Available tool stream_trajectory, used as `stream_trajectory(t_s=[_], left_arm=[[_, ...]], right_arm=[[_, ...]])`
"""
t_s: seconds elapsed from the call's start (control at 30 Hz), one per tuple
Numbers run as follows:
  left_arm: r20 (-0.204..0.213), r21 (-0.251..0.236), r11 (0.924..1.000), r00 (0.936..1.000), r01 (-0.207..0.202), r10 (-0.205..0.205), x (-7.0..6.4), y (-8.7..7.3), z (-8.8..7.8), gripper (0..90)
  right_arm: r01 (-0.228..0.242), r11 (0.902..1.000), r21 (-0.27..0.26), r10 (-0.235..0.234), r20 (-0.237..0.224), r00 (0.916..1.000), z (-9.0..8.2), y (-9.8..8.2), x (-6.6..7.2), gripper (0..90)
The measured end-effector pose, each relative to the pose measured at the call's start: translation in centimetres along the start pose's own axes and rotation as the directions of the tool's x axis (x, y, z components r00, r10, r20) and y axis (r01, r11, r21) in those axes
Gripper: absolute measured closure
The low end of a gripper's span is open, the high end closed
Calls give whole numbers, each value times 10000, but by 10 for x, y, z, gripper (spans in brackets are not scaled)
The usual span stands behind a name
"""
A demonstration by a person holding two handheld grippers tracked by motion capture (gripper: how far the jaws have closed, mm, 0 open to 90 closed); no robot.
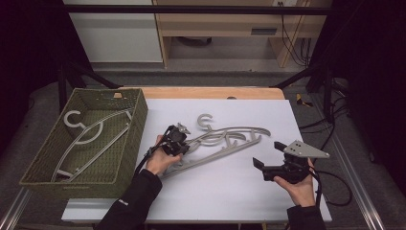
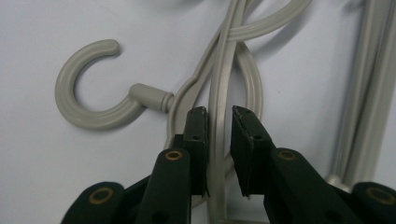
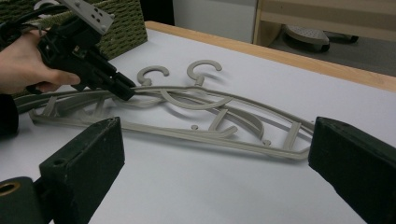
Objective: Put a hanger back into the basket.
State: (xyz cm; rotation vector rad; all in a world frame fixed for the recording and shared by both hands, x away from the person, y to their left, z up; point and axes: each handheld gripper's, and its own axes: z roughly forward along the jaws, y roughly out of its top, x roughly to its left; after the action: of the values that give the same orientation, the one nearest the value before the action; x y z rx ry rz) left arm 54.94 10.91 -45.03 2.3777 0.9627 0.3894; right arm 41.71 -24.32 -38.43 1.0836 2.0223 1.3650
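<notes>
Two grey plastic hangers lie overlapped on the white table top, hooks pointing to the far side. My left gripper is down on them near their necks. In the left gripper view its jaws straddle a thin hanger bar just below a hook; the left pad touches the bar, and a slim gap shows at the right pad. My right gripper hovers near the hangers' right end, open wide with nothing between its fingers. The right gripper view shows the hangers and the left gripper on them.
A green woven basket stands at the table's left with a third grey hanger inside it. The wooden table edge runs along the far side. Cables trail off the right side of the table.
</notes>
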Motion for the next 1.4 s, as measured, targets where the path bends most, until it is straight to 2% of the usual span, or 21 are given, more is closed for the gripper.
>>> stream_trajectory(t_s=[0.17, 0.3, 0.37, 0.47, 0.6, 0.67, 0.73, 1.03, 1.2, 1.4], left_arm=[[0, -221, 9998, 10000, -22, 22, 1, 4, 8, 734], [-47, 115, 9999, 10000, -42, 42, 1, 5, 16, 766], [-61, 120, 9999, 10000, -49, 50, 1, 5, 16, 793], [-258, 187, 9994, 9993, -276, 281, -2, 6, 15, 809], [-129, -98, 9997, 9997, -215, 213, -3, 6, 11, 818], [-99, -281, 9992, 9996, -269, 267, -4, 7, 7, 819], [47, -520, 9986, 9999, -129, 131, -5, 8, 3, 819], [76, -1161, 9930, 9997, -215, 225, -10, 10, -21, 820], [2, -1656, 9859, 9997, -252, 256, -12, 12, -42, 821], [-87, -2413, 9698, 9993, -367, 356, -14, 15, -75, 820]], right_arm=[[-20, 10000, -2, 20, -35, 10000, 0, 0, 0, 38], [8, 10000, 4, -8, -28, 10000, 0, 0, 0, 37], [4, 10000, -3, -4, -23, 10000, 0, 0, 0, 37], [-21, 10000, 0, 21, -27, 10000, 0, 0, -1, 37], [-12, 10000, -4, 12, -22, 10000, 0, 0, -1, 37], [-15, 10000, 11, 15, -9, 10000, 0, 0, -1, 37], [-11, 10000, -3, 11, 3, 10000, 0, 0, -1, 37], [-41, 10000, -60, 41, 17, 10000, -2, 0, -1, 38], [-12, 9999, -104, 12, 39, 10000, -3, 1, -1, 38], [-55, 9999, -142, 56, 75, 10000, -5, 1, -2, 37]])
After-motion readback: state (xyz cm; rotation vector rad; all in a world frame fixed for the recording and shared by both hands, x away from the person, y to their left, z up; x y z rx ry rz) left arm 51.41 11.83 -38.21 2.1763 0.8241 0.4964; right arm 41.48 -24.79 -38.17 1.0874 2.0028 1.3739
